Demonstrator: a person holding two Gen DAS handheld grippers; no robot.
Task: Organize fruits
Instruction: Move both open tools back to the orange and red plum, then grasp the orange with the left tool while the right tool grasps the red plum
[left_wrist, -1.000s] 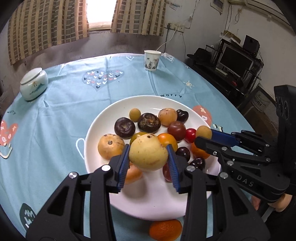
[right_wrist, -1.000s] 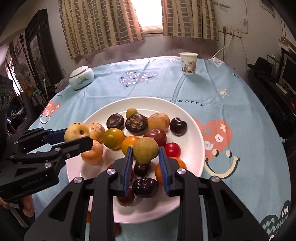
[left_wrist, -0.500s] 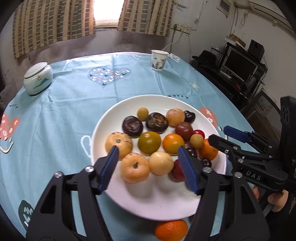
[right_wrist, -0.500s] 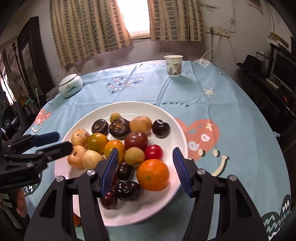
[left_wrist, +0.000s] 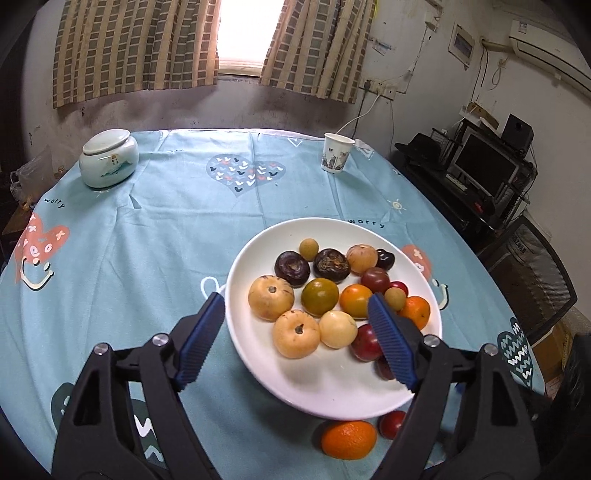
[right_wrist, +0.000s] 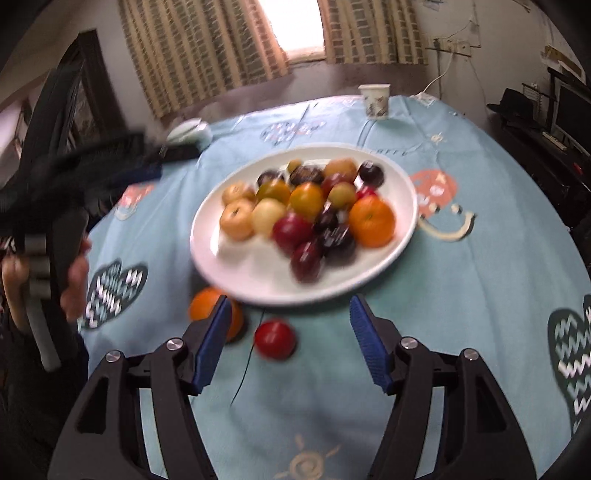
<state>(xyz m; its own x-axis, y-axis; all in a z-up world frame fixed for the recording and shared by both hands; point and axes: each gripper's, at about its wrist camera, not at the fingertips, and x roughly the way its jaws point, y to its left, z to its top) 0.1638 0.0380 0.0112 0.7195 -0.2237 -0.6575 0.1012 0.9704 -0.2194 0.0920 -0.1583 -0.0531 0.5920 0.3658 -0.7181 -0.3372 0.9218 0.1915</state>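
A white plate (left_wrist: 258, 354) holds several fruits, among them a pale yellow one (left_wrist: 337, 328), two tan ones (left_wrist: 270, 297) and an orange (left_wrist: 415, 312). My left gripper (left_wrist: 295, 306) hovers over the plate's near left rim. Its jaws are opening and the pads touch nothing. In the blurred right wrist view, my right gripper (right_wrist: 290, 301) sits back from the plate (right_wrist: 240, 266), jaws opening and empty. An orange (right_wrist: 207, 304) and a red fruit (right_wrist: 275, 339) lie on the cloth just in front of it.
A blue patterned tablecloth (left_wrist: 166, 229) covers the round table. A white lidded jar (left_wrist: 109, 158) stands far left and a paper cup (left_wrist: 336, 153) far right. A hand (right_wrist: 74, 280) grips a handle at the left. A desk with a monitor (left_wrist: 484, 166) stands to the right.
Both grippers opened and let go of their fruits, which now lie on the plate. The right gripper drew back past the plate's near rim. The left gripper pulled back and shifted left.
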